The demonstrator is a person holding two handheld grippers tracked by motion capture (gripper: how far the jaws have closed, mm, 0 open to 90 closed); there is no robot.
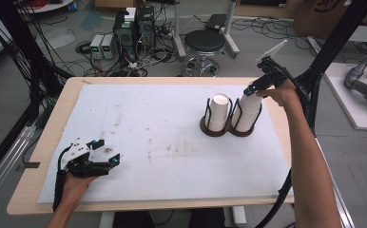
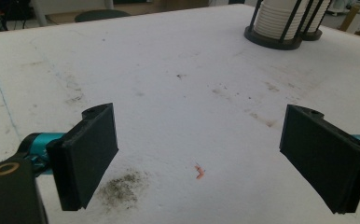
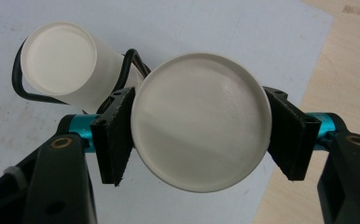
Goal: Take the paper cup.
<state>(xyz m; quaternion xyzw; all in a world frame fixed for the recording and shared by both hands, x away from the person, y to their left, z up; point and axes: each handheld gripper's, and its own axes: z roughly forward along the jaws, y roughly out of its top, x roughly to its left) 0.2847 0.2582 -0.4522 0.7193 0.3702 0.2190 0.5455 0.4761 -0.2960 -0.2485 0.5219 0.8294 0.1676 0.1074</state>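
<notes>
Top cup (image 3: pixel 200 120): bottom-up on the right-hand stack of white paper cups (image 1: pixel 247 113), at the far right of the bench.
Right gripper (image 1: pixel 262 85): down over that stack from above, one black pad on each side of the top cup and pressed to its wall, so it holds the cup.
Holder (image 1: pixel 227 129): dark twin rack with wire uprights; the left-hand stack (image 1: pixel 218 112) stands just beside.
Left gripper (image 2: pixel 199 156): resting low at the near left corner, jaws spread wide with nothing between them, well apart from the cups.
Bench (image 1: pixel 139 142): wooden top under a stained white sheet.
Risk, as I judge it: nested cups stick, so a lift may bring several along, or tip the holder.
Second risk: a hard squeeze could dent the thin wall and let the cup slip.
</notes>
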